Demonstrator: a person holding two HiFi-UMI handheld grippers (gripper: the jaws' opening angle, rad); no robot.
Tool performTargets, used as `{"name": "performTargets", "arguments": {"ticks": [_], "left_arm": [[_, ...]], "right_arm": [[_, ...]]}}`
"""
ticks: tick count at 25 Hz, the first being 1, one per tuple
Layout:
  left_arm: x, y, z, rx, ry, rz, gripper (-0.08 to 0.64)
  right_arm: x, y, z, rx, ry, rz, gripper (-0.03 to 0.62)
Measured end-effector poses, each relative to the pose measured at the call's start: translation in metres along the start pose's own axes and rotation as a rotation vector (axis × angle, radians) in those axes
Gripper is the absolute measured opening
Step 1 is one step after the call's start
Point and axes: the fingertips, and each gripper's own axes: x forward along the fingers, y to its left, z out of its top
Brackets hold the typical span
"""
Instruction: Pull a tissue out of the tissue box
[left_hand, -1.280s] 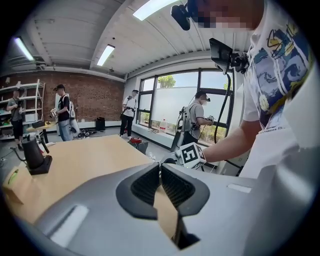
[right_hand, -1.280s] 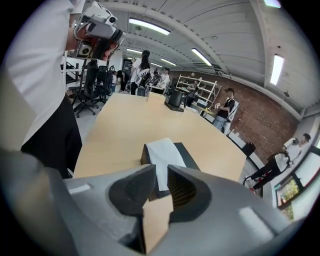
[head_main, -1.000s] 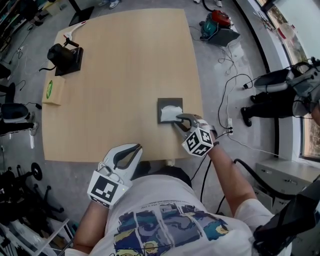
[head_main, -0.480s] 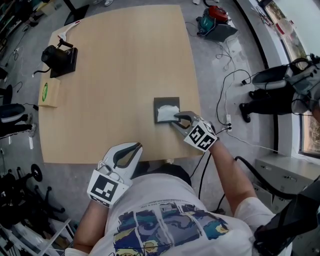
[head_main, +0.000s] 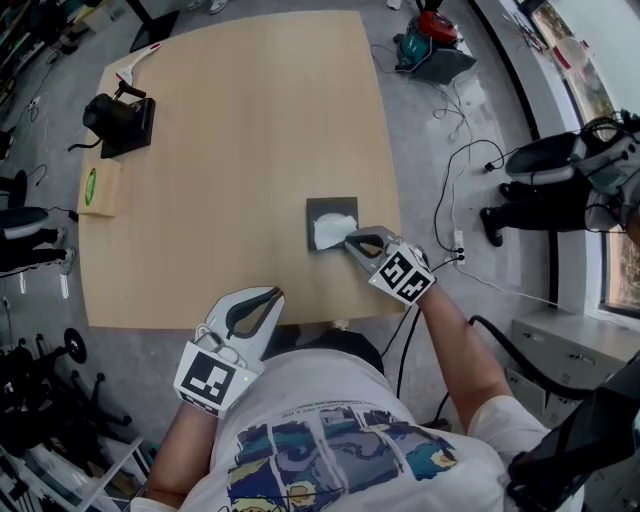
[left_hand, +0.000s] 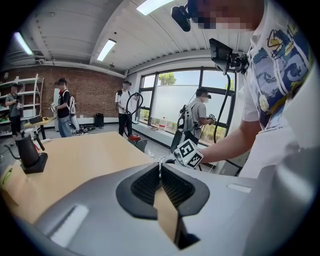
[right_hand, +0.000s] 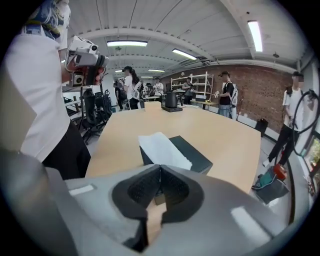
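A dark tissue box (head_main: 322, 209) stands near the wooden table's (head_main: 240, 130) front right corner, with a white tissue (head_main: 332, 230) sticking up from its slot. My right gripper (head_main: 351, 239) points at it from the near side. In the right gripper view the jaws (right_hand: 160, 168) are shut. Their tips sit at the tissue's (right_hand: 163, 149) lower near edge, in front of the box (right_hand: 194, 155). No tissue shows between the pads. My left gripper (head_main: 277, 292) hovers shut and empty at the table's front edge, apart from the box.
A black device on a black base (head_main: 117, 116), a tan pad with a green mark (head_main: 97, 187) and a white tool (head_main: 137, 64) lie at the table's far left. Cables and bags lie on the floor to the right. Several people stand around the room.
The right gripper has rolled about its own axis, its marker cube turning, while its tips stayed by the tissue. The left gripper has not moved.
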Motion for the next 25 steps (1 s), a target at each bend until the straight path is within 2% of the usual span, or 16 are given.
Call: {"name": "performTargets", "arguments": {"ticks": [5, 10, 25], "left_arm": [[0.001, -0.002, 0.005, -0.022, 0.009, -0.001, 0.014], [0.002, -0.009, 0.005, 0.009, -0.006, -0.011, 0.014], [-0.011, -0.032, 0.004, 0.003, -0.026, -0.006, 0.014]], "right_arm": [[-0.001, -0.002, 0.000, 0.013, 0.010, -0.038, 0.003], [-0.009, -0.003, 0.003, 0.004, 0.024, -0.071, 0.003], [-0.030, 0.001, 0.026, -0.029, 0.018, -0.148, 0.003]]}}
